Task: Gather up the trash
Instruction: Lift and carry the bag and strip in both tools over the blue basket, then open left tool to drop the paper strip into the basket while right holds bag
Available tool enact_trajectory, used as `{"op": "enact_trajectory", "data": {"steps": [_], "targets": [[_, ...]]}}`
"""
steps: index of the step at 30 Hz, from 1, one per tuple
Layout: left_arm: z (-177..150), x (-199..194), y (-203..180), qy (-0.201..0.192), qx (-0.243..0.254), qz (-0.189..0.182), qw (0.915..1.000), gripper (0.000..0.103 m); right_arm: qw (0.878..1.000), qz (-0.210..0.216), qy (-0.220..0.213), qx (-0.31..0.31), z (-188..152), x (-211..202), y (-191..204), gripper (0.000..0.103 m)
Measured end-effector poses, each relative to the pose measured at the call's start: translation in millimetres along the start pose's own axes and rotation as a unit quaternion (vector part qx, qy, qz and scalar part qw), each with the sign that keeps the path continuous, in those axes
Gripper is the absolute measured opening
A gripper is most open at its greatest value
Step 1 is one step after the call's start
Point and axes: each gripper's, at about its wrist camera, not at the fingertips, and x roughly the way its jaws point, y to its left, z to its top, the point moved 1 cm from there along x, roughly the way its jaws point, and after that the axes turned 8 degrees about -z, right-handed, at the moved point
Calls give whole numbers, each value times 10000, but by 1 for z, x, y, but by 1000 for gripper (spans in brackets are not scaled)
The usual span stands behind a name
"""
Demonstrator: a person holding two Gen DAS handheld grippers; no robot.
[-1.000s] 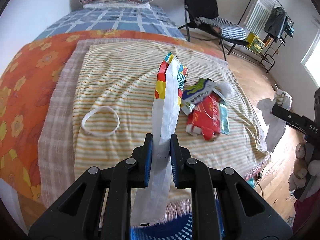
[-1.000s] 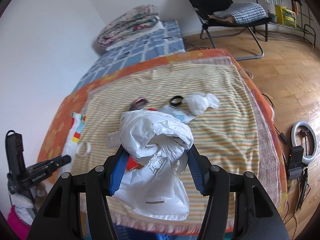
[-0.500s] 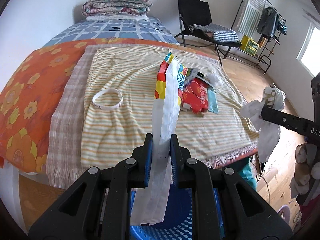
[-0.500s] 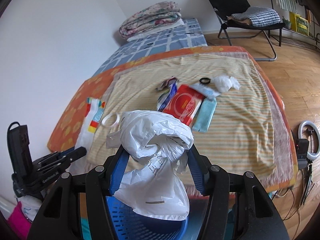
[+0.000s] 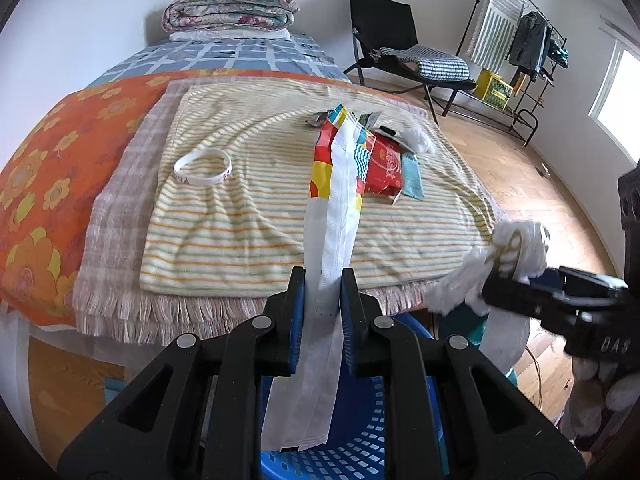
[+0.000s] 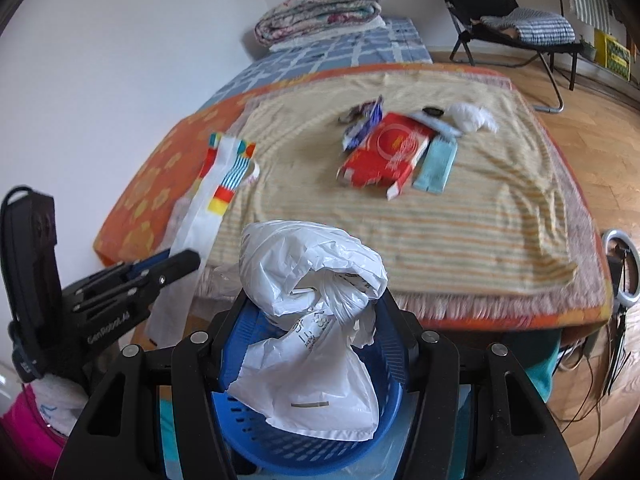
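Blue plastic of the basket [image 6: 304, 446] shows under both tools: our left gripper [image 5: 322, 300] has its jaws pinching the long white wrapper with the coloured end [image 5: 334, 208], and our right gripper [image 6: 314, 330] has its jaws wide around the crumpled white bag [image 6: 310, 320]. If we let go too early, the long wrapper can hang over the rim and slide to the floor, and the light bag can cling to a pad. More trash, like the red packet [image 6: 384, 154], lies on the bed [image 6: 460, 216].
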Motion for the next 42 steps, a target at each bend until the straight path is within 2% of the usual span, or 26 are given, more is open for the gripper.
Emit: {"op": "enact_trajectory", "data": {"steps": [10,25,28,31,34,42], "targets": [[-14,11,-5,146,20,-28,9999,15,9995,-21,299,135,-25,20,-1,57],[-21,17,2,285,-90,44,9995,15,9984,-36,557,122,-35,44,4,59],[-21,18,4,331,-138,46,9993,22,9982,-40,589,121,-36,46,4,59],[-21,20,4,374,-129,69,9992,23,9977,-25,663,141,-37,50,4,60],[-22,21,4,387,-124,98,9991,38,9971,-12,745,147,-39,52,4,62],[-20,18,7,332,-153,155,9992,39,9952,-69,969,154,-44,59,3,65]]}}
